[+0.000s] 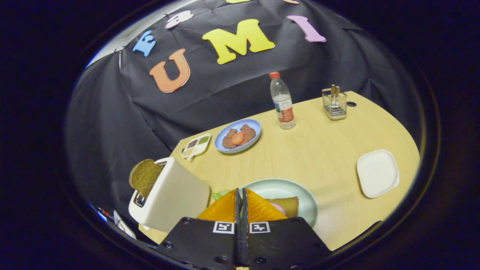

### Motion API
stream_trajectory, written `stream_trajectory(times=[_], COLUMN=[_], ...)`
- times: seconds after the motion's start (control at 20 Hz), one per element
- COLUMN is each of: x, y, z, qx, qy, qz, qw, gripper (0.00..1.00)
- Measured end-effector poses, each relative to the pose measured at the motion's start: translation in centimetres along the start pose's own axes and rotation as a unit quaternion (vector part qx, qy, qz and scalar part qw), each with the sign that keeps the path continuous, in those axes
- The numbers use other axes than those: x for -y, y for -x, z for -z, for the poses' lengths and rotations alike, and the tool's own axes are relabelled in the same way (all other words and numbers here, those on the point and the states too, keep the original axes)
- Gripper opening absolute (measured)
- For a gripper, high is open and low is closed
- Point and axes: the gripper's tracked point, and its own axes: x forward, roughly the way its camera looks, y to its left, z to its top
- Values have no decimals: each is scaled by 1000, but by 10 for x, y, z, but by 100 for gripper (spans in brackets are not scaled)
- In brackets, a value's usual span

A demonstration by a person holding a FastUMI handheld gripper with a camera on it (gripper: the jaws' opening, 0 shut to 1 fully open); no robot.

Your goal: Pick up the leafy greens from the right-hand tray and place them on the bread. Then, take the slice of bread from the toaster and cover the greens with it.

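your gripper [240, 195] sits at the bottom centre of the frame with its two fingers pressed almost flat against each other, only a thin slit between them. a scrap of leafy greens [219, 194] peeks out just left of the finger tips, at the rim of the pale green plate [300, 195]; whether the fingers are pinching it, you cannot tell from here, since they hide the spot where they meet.

on that pale green plate, right behind and to the right of your fingers, lies a slice of bread [288, 204] with something pink [278, 207] beside it, mostly covered by the fingers.

at the lower left stands the white toaster [170, 195], tilted in the view, with a brown slice of toast [145, 177] sticking up out of its slot.

further back, left of centre, you see a blue plate [221, 144] holding brownish food and an orange-red piece. just left of it is a small divided tray [196, 146] with dark and green bits in its compartments. a clear water bottle [282, 101] with a red cap stands upright at upper centre. to its right, near the far table edge, is a wire caddy [334, 105]. at the right of the frame an empty white square tray [377, 173] rests on the wooden table [326, 150], well apart from everything else.
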Motion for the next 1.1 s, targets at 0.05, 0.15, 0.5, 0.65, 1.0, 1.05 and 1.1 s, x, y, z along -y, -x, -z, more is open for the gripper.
stream_trajectory(times=[0.05,0.15,0.5,0.65,1.0,1.05,1.1], x=[11,27,55,56,71,71,70], y=[-2,-6,-21,-23,4,16,29], z=[1,5,16,14,-9,-18,-28], qx=[-2,-9,-22,-18,16,28,42], qy=[12,27,93,116,142,145,155], qz=[7,15,10,-4,-16,-16,-16], qw=[1000,999,995,993,990,989,987], gripper=[0,0,0,13,82,87,88])
